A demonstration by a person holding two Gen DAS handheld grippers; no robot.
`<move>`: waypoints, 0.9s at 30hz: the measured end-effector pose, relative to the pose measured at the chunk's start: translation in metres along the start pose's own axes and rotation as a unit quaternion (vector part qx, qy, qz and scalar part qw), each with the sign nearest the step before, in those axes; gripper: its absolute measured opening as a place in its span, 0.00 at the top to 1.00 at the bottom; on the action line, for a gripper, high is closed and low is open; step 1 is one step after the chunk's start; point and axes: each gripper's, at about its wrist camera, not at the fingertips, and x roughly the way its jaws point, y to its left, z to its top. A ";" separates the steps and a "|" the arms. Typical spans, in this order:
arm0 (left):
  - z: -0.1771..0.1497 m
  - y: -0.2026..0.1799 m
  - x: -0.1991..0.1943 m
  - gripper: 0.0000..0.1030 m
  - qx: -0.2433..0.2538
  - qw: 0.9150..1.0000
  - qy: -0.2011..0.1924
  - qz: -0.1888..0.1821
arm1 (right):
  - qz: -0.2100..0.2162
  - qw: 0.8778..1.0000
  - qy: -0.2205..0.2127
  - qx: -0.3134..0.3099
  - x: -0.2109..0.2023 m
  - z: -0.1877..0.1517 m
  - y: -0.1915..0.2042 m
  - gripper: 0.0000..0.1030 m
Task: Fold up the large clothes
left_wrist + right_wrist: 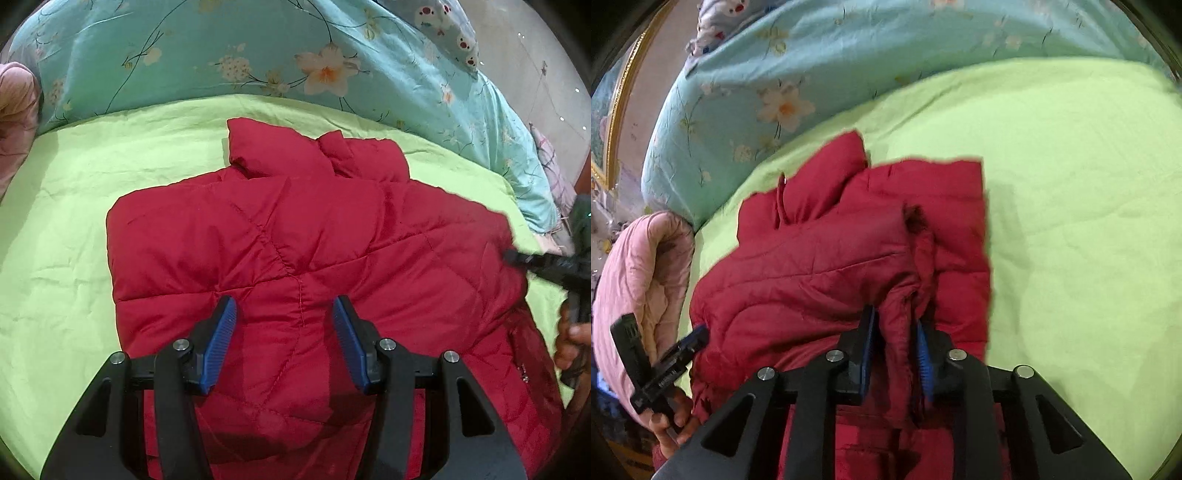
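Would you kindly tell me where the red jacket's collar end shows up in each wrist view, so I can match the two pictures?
Left wrist view: the collar sits at upper centre, at the far end of the red jacket, beyond the open left tongs.
Right wrist view: the collar lies upper left of centre, beyond the right tongs pinching a jacket fold.
Shared landmark: the flowered blue quilt behind the green sheet.
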 end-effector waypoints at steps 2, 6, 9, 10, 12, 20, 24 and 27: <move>-0.001 -0.001 0.000 0.48 0.003 1.000 0.000 0.005 | -0.016 0.999 -0.033 -0.015 -0.019 0.003 0.009 0.76; 0.001 -0.001 0.000 0.48 0.004 1.000 0.002 0.007 | -0.022 0.993 -0.092 -0.068 -0.047 0.007 0.043 0.73; 0.001 -0.002 0.001 0.48 0.010 1.000 0.005 0.014 | -0.025 0.990 -0.067 -0.122 -0.032 0.005 0.068 0.64; 0.001 -0.003 0.001 0.48 0.012 1.000 0.006 0.016 | -0.033 0.989 -0.058 -0.132 -0.023 0.004 0.072 0.64; 0.000 -0.003 0.002 0.48 0.016 1.000 0.005 0.018 | -0.070 0.985 -0.028 -0.155 0.004 0.002 0.075 0.64; -0.007 0.011 0.017 0.47 0.005 1.000 0.018 0.021 | -0.072 0.990 0.027 -0.119 0.057 -0.005 0.034 0.66; -0.010 0.014 0.021 0.47 0.002 1.000 0.018 0.022 | -0.083 0.987 0.019 -0.135 0.063 -0.010 0.036 0.66; -0.011 0.016 0.023 0.47 0.002 1.000 0.020 0.019 | -0.072 0.989 0.016 -0.127 0.062 -0.012 0.033 0.66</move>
